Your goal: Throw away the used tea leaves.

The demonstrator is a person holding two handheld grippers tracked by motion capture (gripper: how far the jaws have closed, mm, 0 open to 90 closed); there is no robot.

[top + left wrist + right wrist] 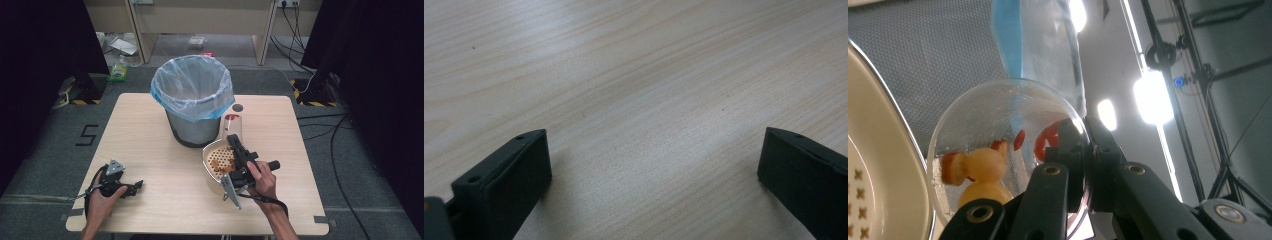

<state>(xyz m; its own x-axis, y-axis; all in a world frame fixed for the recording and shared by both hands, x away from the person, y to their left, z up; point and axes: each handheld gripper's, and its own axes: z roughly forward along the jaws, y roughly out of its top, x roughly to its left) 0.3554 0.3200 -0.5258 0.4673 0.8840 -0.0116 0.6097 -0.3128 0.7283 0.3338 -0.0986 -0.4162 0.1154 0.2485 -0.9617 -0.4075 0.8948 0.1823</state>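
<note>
The right gripper (234,141) has its jaws closed on the rim of a clear glass (232,125), which lies tipped on its side between the bin and a cream strainer bowl (210,152), its mouth toward the bowl. From the right gripper view the jaws pinch the glass wall (998,115), and inside sit pale round pieces (980,172) and red bits (1019,140), detail the high view blurs into a red smear. The mesh bin (192,100) with its blue-edged liner stands just behind the glass. The left gripper (136,186) rests low at the table's (160,165) near left, well apart from the rest; its own view shows the jaws spread wide over bare wood (634,90).
</note>
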